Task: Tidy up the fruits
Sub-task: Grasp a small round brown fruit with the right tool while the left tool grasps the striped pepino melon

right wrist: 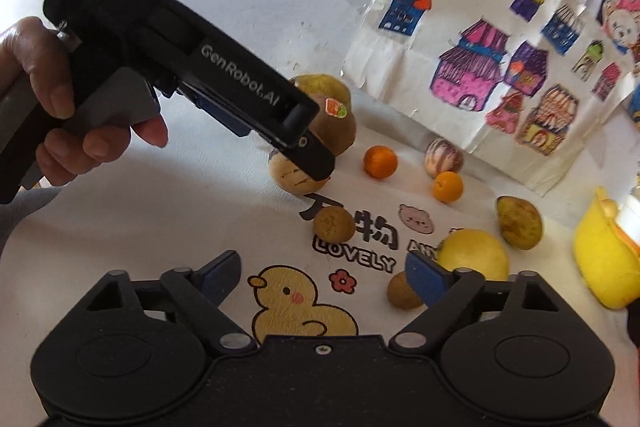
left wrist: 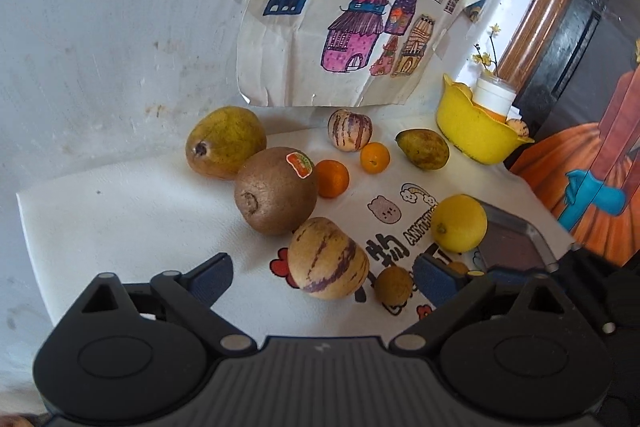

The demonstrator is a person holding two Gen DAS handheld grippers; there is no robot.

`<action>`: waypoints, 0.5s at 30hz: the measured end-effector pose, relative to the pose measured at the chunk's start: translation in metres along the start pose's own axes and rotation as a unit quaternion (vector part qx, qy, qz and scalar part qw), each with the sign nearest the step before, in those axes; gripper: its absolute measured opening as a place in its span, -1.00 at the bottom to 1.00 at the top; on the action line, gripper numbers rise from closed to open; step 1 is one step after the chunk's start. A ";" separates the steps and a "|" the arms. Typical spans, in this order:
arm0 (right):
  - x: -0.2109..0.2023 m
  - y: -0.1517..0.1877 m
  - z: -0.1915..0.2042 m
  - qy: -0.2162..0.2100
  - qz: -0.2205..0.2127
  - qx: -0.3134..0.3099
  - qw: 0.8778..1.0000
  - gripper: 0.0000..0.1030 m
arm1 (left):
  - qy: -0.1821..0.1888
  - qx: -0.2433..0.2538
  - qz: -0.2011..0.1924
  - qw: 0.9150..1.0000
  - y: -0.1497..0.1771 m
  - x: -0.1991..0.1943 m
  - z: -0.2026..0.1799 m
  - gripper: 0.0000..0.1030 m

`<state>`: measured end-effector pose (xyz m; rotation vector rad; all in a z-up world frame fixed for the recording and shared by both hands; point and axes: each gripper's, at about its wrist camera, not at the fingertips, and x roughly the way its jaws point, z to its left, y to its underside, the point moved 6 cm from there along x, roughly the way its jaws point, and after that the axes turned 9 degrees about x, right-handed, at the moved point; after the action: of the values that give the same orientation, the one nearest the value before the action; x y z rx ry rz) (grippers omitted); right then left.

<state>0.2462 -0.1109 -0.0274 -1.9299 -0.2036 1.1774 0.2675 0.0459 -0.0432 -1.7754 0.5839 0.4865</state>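
Fruits lie on a white printed cloth (left wrist: pixel 120 219). My left gripper (left wrist: pixel 324 279) is open, and a purple-striped melon (left wrist: pixel 328 259) sits between its fingers without either pad touching it. Beyond are a stickered kiwi (left wrist: pixel 276 191), a big pear (left wrist: pixel 226 141), two small oranges (left wrist: pixel 332 179), a lemon (left wrist: pixel 460 223) and a small brown fruit (left wrist: pixel 394 285). My right gripper (right wrist: pixel 323 279) is open over the duck print with nothing between its fingers. The lemon (right wrist: pixel 474 255) and a small brown fruit (right wrist: pixel 404 291) lie just past its right finger. A hand (right wrist: pixel 80 107) holds the left gripper (right wrist: pixel 316 163) over the striped melon (right wrist: pixel 294 181).
A yellow bowl (left wrist: pixel 476 135) holding a white cup and fruit stands at the far right; it also shows in the right wrist view as the yellow bowl (right wrist: pixel 604 259). A drawing of coloured houses (left wrist: pixel 352 27) hangs on the wall behind. A smaller striped melon (left wrist: pixel 350 129) and a small green pear (left wrist: pixel 424 149) lie near it.
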 end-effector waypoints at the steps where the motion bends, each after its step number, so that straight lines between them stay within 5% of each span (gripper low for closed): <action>1: 0.003 0.000 0.000 -0.002 0.003 0.001 1.000 0.66 | 0.003 -0.004 0.001 1.000 0.000 0.002 0.001 0.84; 15: 0.030 -0.008 -0.010 -0.024 0.013 0.027 0.999 0.14 | 0.044 -0.044 0.011 0.998 -0.002 0.016 0.006 0.34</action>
<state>0.2727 -0.0959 -0.0390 -1.8643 -0.1694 1.2347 0.2811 0.0496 -0.0525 -1.8824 0.6522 0.4566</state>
